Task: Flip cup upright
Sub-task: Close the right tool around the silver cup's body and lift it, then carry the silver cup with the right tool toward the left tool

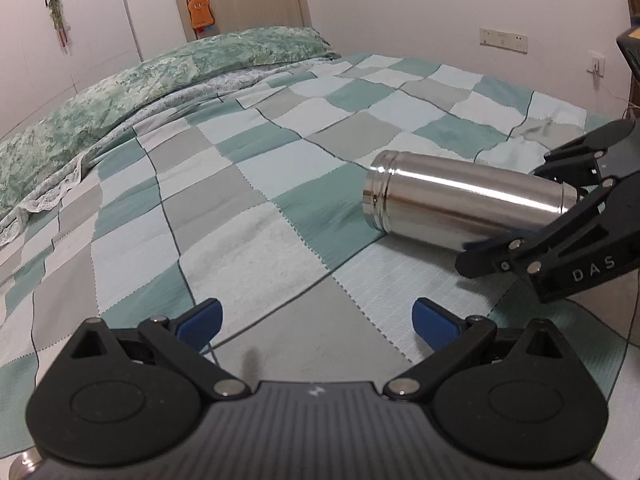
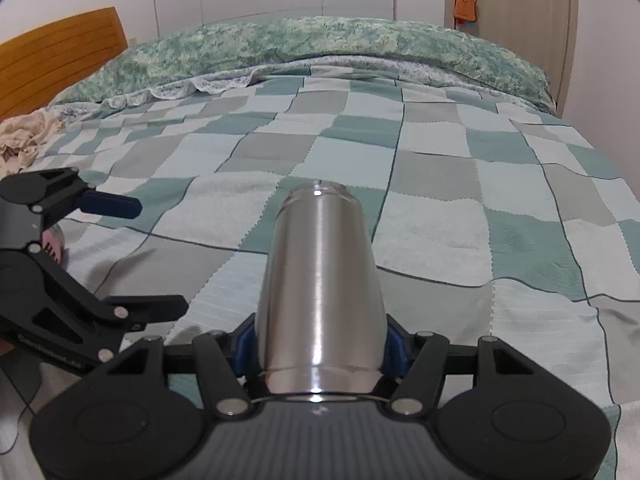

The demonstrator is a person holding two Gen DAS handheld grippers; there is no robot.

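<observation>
A stainless steel cup [image 1: 460,204] lies on its side on the checked bedspread [image 1: 248,184], its ringed end toward the left. My right gripper [image 1: 520,216] is shut on the cup's other end. In the right wrist view the cup [image 2: 320,288] points straight away from the camera, clamped between the blue pads [image 2: 394,350] of the right gripper [image 2: 320,354]. My left gripper [image 1: 316,322] is open and empty, low over the bedspread, in front and left of the cup. It shows at the left in the right wrist view [image 2: 160,256].
A green patterned duvet [image 1: 160,76] is bunched along the far side of the bed. A wooden headboard [image 2: 60,52] and crumpled beige cloth [image 2: 24,136] are at the left. Wall sockets [image 1: 504,40] and a door with an orange hanger [image 2: 466,4] are behind.
</observation>
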